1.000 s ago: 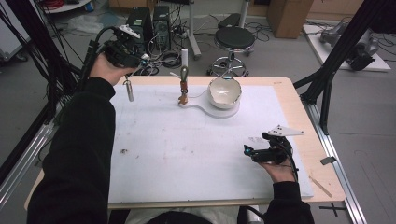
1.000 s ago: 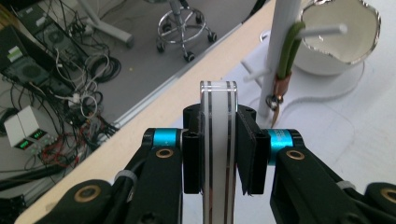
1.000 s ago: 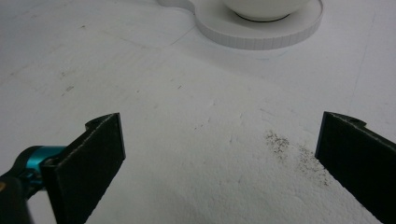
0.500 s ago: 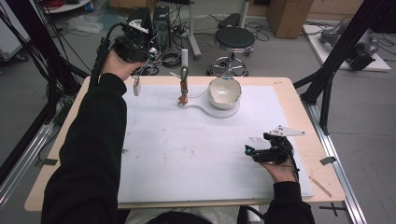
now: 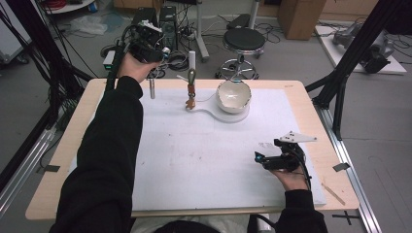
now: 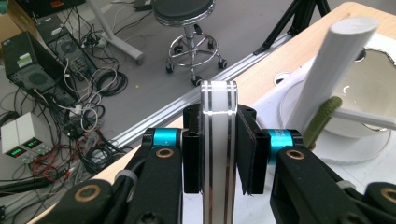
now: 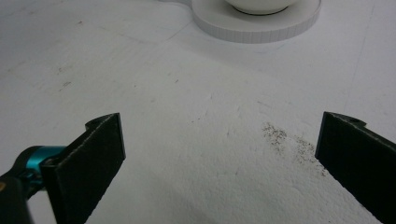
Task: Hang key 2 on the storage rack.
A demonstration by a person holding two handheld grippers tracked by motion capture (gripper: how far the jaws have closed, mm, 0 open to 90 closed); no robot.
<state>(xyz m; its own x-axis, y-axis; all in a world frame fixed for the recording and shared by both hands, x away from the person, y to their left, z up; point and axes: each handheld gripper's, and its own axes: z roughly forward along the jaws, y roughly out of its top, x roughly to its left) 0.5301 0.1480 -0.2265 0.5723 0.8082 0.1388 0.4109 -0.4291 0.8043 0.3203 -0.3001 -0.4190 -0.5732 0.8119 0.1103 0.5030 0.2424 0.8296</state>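
Left gripper: held above the table's far-left edge, jaws clamped on a white rod with dark stripes that hangs upright.
Writing: none readable.
Left gripper view: rod pinched between both pads; stool and floor cables beyond the edge.
Stand: mid far side, bowl just beside it.
Right gripper: resting low at the near right, jaws wide apart, empty.
Open room: bare white mat between the hands.

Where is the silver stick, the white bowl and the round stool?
Silver stick [image 6: 217, 154], left gripper view, on its middle between the black jaws.
White bowl [image 5: 233, 96], high view, on its front wall.
Stool [image 5: 244, 38], high view, on the black seat.
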